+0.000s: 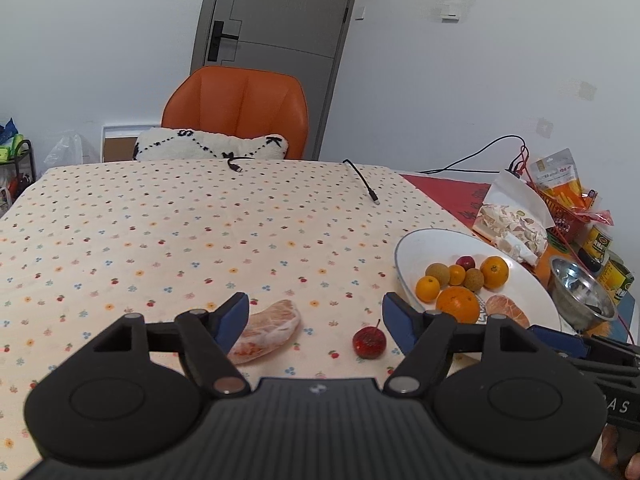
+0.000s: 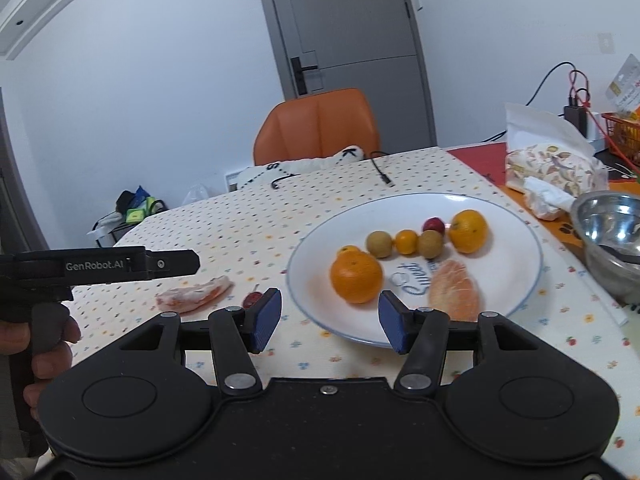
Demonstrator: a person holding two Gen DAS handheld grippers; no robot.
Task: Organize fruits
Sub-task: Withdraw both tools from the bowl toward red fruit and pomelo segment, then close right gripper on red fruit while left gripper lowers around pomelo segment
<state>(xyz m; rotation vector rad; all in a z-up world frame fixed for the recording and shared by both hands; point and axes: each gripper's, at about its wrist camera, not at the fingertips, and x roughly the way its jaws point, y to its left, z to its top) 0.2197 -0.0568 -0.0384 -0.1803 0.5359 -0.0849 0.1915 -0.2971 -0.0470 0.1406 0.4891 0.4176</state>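
A white plate point(image 2: 516, 280) point(image 1: 424, 244) sits on the dotted tablecloth and holds several oranges, small brown fruits, a small red fruit and a peeled pomelo segment point(image 2: 454, 290). A second pomelo segment point(image 1: 266, 332) point(image 2: 196, 294) and a small red stemmed fruit point(image 1: 369, 342) point(image 2: 253, 299) lie loose on the cloth left of the plate. My left gripper point(image 1: 316, 320) is open above the cloth, the loose segment by its left finger and the red fruit between the fingers. My right gripper point(image 2: 329, 322) is open over the plate's near rim, empty.
A steel bowl point(image 2: 608, 228) point(image 1: 580, 292), a tissue pack point(image 2: 552, 168), cans point(image 1: 608, 260) and a red basket crowd the table's right side. Two cable ends point(image 1: 362, 184) lie at the far edge. An orange chair point(image 1: 240, 112) with a cushion stands behind. A hand point(image 2: 48, 340) holds the left gripper.
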